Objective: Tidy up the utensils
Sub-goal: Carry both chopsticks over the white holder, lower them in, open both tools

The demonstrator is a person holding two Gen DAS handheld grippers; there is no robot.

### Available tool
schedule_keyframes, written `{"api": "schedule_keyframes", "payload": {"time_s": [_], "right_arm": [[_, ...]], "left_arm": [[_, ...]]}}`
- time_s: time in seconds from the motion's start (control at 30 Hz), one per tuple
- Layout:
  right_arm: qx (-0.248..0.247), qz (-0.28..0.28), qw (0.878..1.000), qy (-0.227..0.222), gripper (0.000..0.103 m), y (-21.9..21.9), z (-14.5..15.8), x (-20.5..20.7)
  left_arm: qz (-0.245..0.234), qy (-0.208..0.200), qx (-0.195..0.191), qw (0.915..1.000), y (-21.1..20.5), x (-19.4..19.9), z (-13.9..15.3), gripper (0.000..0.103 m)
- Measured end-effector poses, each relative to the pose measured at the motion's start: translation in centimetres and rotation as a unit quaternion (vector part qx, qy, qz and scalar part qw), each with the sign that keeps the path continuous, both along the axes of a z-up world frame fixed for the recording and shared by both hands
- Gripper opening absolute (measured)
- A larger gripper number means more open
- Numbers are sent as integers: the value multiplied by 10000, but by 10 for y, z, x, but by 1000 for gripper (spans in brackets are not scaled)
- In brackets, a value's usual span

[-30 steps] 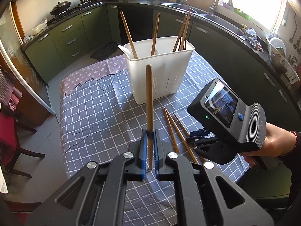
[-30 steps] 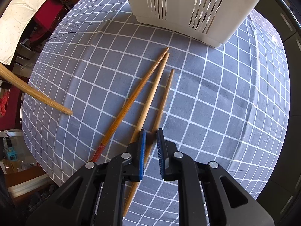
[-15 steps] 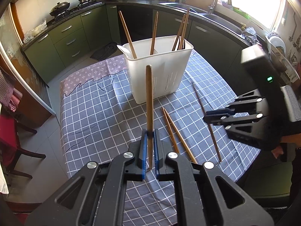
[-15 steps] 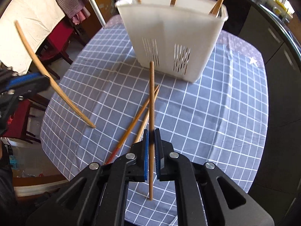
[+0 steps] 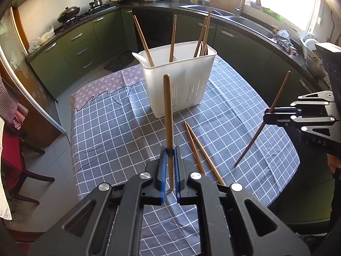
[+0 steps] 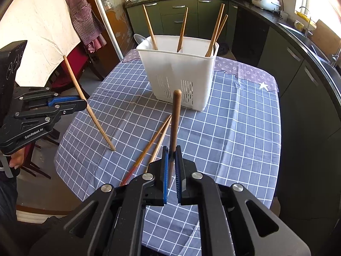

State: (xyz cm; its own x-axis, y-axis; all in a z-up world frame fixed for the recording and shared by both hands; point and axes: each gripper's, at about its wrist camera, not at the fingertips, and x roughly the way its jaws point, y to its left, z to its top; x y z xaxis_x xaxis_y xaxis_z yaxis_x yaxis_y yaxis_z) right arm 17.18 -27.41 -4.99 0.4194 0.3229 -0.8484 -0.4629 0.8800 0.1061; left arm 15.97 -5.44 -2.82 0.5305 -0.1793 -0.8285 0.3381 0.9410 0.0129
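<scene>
Left gripper [image 5: 169,152] clamped on an upright chopstick [image 5: 168,115], right gripper [image 6: 172,149] pinching another chopstick [image 6: 175,119] – both above the checked tablecloth [image 6: 234,128], two loose chopsticks [image 5: 198,147] lying before the white utensil caddy [image 5: 181,85].

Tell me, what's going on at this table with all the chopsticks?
A person is tidying chopsticks into a white holder using two hand-held tongs. The left tongs grip one chopstick upright, and the right tongs grip another, both above the checked tablecloth. Two more chopsticks lie on the cloth, and several already stand in the holder.
</scene>
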Motion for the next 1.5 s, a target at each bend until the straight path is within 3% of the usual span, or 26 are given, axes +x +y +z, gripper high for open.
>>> {"api": "schedule_keyframes", "payload": {"time_s": [0.37,0.63,0.8,1.07,1.17,1.3,1.5], "right_arm": [[12,34,10000,-16,7,1,-1,-7],[14,28,10000,-8,7,0,-1,-7],[28,49,10000,-1,7,-1,-2,-5],[140,55,9999,27,7,-9,-3,-2],[183,60,9998,34,7,-12,-3,-1],[239,67,9997,47,7,-15,-3,0],[317,-2,9995,-64,7,-24,10,1]], "left_arm": [[-21,-69,32,10000,-1,-9,5,7],[-57,-166,-98,9998,0,-10,26,7],[-115,-374,-263,9989,-3,-4,62,6],[-32,-1537,-543,9866,-22,25,153,7],[88,-1813,-657,9812,-29,45,172,7],[308,-1745,-604,9823,-39,79,162,7],[518,-999,-303,9932,-44,121,102,7]]}}
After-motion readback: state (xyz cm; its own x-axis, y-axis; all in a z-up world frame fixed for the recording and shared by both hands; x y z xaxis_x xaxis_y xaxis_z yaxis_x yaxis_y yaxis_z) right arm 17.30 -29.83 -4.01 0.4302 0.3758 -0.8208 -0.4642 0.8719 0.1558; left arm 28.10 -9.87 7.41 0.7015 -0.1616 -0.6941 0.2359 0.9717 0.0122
